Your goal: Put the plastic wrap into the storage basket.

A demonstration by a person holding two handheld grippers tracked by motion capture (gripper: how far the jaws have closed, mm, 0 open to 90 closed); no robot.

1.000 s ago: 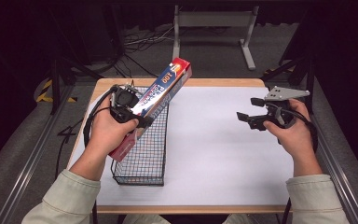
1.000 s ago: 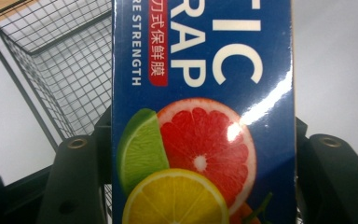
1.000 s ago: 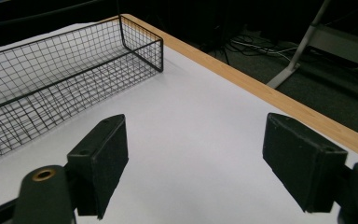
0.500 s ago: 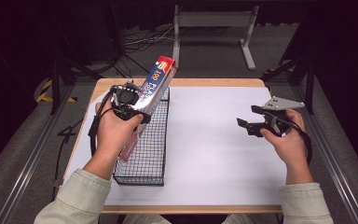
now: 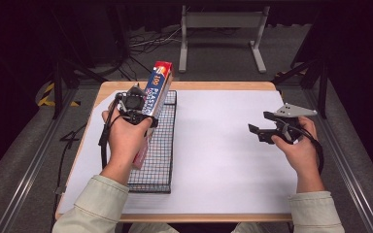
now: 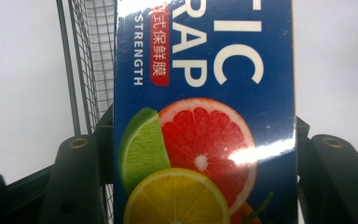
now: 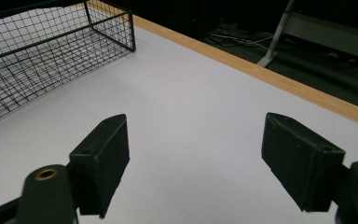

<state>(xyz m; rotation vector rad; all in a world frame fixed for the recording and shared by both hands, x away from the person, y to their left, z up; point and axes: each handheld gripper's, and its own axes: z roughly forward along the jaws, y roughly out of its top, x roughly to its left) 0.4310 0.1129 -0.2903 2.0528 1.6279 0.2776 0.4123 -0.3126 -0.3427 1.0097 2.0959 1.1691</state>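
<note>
- left tool (image 5: 137, 109) clamps the plastic wrap box (image 5: 156, 92), now swung lengthwise over the wire basket (image 5: 156, 160), ready to lower.
- right tool (image 5: 262, 132) wide, empty, lower over the tabletop (image 5: 223, 160).

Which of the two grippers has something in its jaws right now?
The left gripper: its jaws are clamped on the blue plastic wrap box, held over the wire basket. The right gripper stands open over bare table.
</note>
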